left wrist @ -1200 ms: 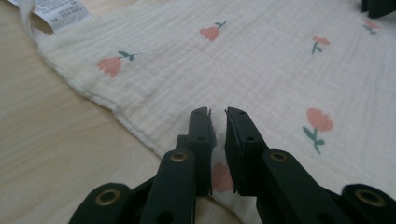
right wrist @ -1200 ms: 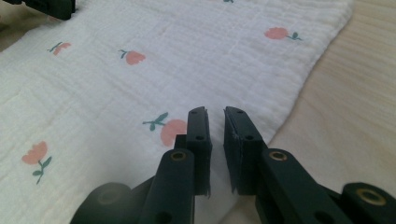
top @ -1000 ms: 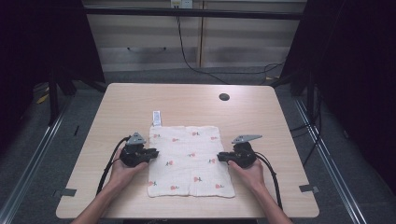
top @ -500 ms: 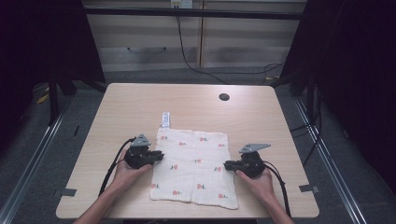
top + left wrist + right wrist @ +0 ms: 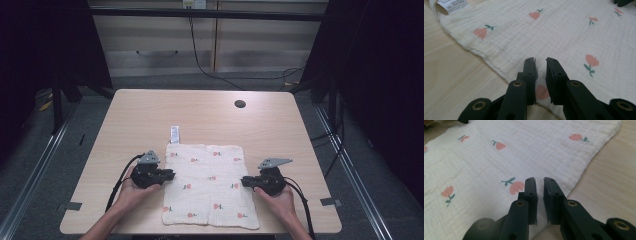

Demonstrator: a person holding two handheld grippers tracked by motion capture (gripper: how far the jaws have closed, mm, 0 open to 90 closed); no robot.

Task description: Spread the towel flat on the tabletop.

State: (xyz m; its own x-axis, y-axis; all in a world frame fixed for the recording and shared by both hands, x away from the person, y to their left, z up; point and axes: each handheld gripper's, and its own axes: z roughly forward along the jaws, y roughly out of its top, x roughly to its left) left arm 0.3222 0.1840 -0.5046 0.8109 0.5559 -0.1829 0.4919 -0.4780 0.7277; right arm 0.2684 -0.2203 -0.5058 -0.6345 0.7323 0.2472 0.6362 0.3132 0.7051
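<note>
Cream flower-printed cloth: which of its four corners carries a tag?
The far left corner: a small white printed label sticks out there onto the table; the other three corners are plain.

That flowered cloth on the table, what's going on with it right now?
A person is working a white cloth printed with small pink flowers, spread flat on a wooden table. The left gripper sits at the cloth's left edge and the right gripper at its right edge. On each, the jaws stand slightly apart over the fabric, nothing pinched between them. A label sticks out at the cloth's far left corner.
</note>
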